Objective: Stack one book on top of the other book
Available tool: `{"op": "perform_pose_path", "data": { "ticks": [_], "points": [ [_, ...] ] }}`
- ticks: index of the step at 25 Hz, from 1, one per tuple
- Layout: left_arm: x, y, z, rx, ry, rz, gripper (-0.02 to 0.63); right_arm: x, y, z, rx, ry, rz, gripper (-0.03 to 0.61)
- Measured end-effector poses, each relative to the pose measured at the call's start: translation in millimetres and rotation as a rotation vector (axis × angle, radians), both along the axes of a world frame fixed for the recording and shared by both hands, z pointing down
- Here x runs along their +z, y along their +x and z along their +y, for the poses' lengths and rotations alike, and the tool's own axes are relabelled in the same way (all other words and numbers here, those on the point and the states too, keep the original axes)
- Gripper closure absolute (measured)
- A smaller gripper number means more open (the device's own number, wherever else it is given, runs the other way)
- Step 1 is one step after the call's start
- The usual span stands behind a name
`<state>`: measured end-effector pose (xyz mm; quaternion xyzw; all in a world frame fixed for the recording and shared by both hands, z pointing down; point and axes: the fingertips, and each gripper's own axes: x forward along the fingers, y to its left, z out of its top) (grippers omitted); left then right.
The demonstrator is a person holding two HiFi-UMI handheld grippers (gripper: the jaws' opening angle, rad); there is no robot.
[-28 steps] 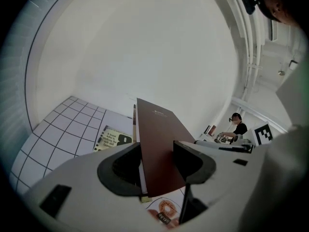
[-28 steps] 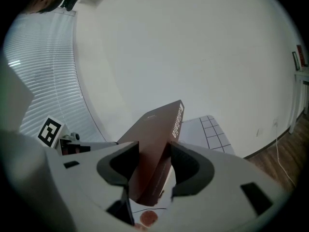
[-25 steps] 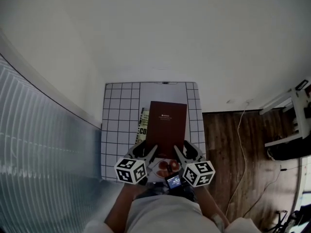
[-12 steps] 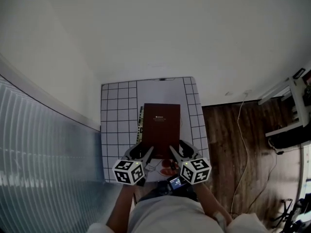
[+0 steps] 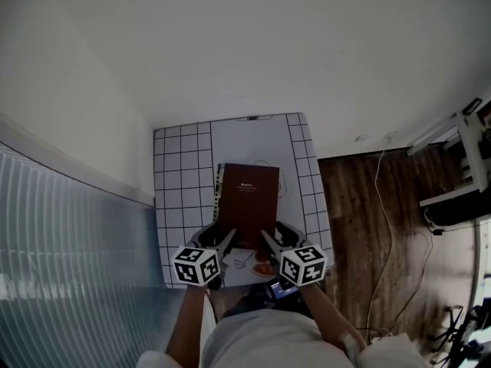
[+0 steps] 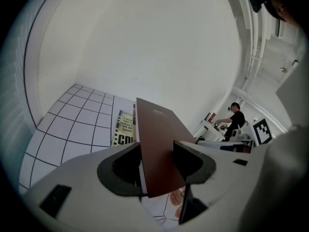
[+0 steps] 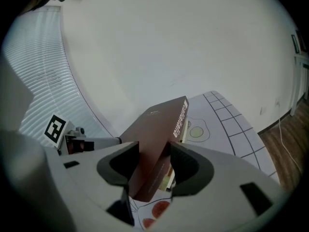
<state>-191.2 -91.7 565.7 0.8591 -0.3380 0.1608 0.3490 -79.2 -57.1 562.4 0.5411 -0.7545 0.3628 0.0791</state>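
**Two claws, one brown book gripped at its near corners**

Item 1. Your left claw [image 5: 223, 241] [image 6: 157, 154]: jaws clamped on the near left corner of the brown book [image 5: 247, 202] [image 6: 155, 129]. The cover runs straight between the two pads and reaches away from the claw.

Item 2. Your right claw [image 5: 268, 241] [image 7: 153, 156]: jaws closed on the near right corner of the same brown book [image 7: 158, 129], on its spine side. The white lettering on the spine shows just ahead of the right-hand jaw. The jaws stand wide because the book is thick.

Item 3. Second book [image 5: 218, 198] [image 6: 124, 130]: pale cover with black block letters. It lies ahead of your left claw and under the brown book, and only a strip shows along the brown book's left edge. I cannot tell whether the two books touch.

Item 4. Gridded white mat [image 5: 180, 176] [image 6: 72, 124] [image 7: 227, 114]: it spreads beneath and ahead of both claws. Line drawings show on its plain middle, with red shapes directly under the jaws.

Item 5. Surroundings: wooden floor [image 5: 357, 221] to the right of your right claw, with a thin cable [image 5: 381, 228] across it. A ribbed panel [image 5: 69, 267] stands to the left of your left claw. A person [image 6: 235, 119] stands far off, beyond the left claw's right-hand jaw.
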Motion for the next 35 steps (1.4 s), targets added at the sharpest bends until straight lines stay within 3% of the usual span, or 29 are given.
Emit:
{"op": "perform_pose_path", "data": {
  "ticks": [23, 29, 35],
  "points": [
    [42, -18, -21, -0.011, -0.033, -0.153, 0.391, 51, -21, -24, -0.047, -0.131, 0.003, 0.373],
    [50, -15, -25, -0.009, -0.023, -0.207, 0.391, 61, -18, -29, -0.06, -0.151, 0.057, 0.377],
    [57, -13, -25, 0.003, 0.001, -0.285, 0.391, 63, -19, -30, -0.083, -0.151, 0.217, 0.373]
  ]
}}
